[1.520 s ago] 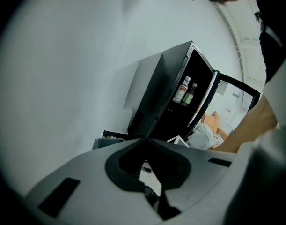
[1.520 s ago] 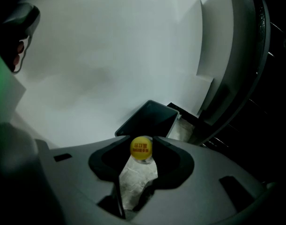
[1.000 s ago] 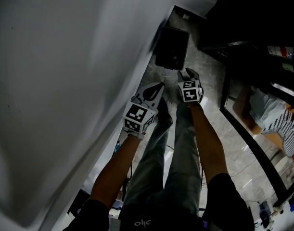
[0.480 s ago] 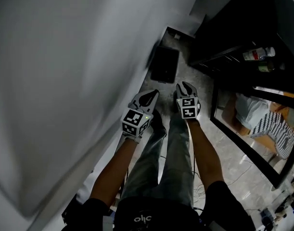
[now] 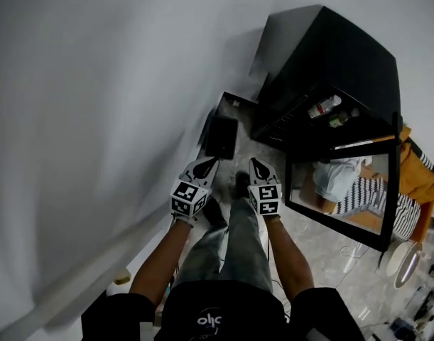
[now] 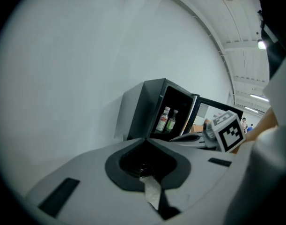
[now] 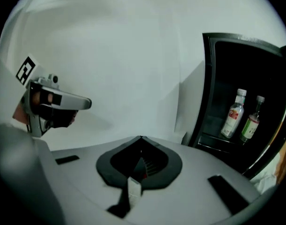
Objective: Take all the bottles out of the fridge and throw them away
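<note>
A black fridge (image 5: 330, 55) stands open at the upper right of the head view. On its shelf are two bottles, a clear one with a red label (image 5: 323, 107) and a darker one with a green label (image 5: 342, 118). My left gripper (image 5: 209, 162) and right gripper (image 5: 255, 162) hang side by side over the floor, short of the fridge. The left gripper (image 6: 146, 138) is shut and empty. The right gripper (image 7: 141, 137) has just been closing and is now shut with nothing between its jaws. Both bottles also show in the left gripper view (image 6: 163, 120) and the right gripper view (image 7: 235, 114).
The fridge's glass door (image 5: 344, 190) swings out toward me on the right and mirrors people. A black bin (image 5: 221, 136) sits on the floor by the white wall (image 5: 96, 119), left of the fridge. My legs are below the grippers. A person in orange (image 5: 415, 169) is at far right.
Both grippers have risen and the head view has lifted, so the whole fridge and both bottles now show. The right gripper's jaws have closed.
</note>
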Motion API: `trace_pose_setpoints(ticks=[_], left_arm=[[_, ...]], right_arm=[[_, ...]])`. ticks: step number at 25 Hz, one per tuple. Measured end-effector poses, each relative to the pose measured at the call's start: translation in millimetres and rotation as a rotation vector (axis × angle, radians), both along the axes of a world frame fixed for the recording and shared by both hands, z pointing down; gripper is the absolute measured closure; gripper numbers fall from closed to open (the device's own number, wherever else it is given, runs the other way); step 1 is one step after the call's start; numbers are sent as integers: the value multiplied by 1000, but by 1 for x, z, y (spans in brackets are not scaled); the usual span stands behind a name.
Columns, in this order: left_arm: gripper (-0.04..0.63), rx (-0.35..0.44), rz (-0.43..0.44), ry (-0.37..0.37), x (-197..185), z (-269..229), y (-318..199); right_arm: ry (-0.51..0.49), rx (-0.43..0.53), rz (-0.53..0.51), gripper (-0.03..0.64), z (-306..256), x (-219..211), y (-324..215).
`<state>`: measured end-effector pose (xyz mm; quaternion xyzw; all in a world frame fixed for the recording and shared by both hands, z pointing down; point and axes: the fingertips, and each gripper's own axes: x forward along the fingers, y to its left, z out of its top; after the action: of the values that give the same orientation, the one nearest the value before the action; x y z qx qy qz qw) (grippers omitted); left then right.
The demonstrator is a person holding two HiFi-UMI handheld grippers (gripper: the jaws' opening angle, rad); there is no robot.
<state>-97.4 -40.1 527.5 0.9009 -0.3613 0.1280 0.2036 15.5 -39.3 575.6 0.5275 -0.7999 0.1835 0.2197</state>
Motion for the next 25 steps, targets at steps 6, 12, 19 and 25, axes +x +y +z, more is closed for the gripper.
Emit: trace_pose_setpoints(ticks=[6,12,19,25], left_arm=[[594,44,7,26,22,-64,9],[594,112,43,35,75,-127,3],[594,191,50,58,150,-204,1],[594,191,72,78,212,-220,10]], right_arm=[[-44,93,31,609,-103,14,20],[-82,149,47,609,-171,50,27],[-116,186,50,609,-222,128,44],[-102,218,75,609,-246,207,52]])
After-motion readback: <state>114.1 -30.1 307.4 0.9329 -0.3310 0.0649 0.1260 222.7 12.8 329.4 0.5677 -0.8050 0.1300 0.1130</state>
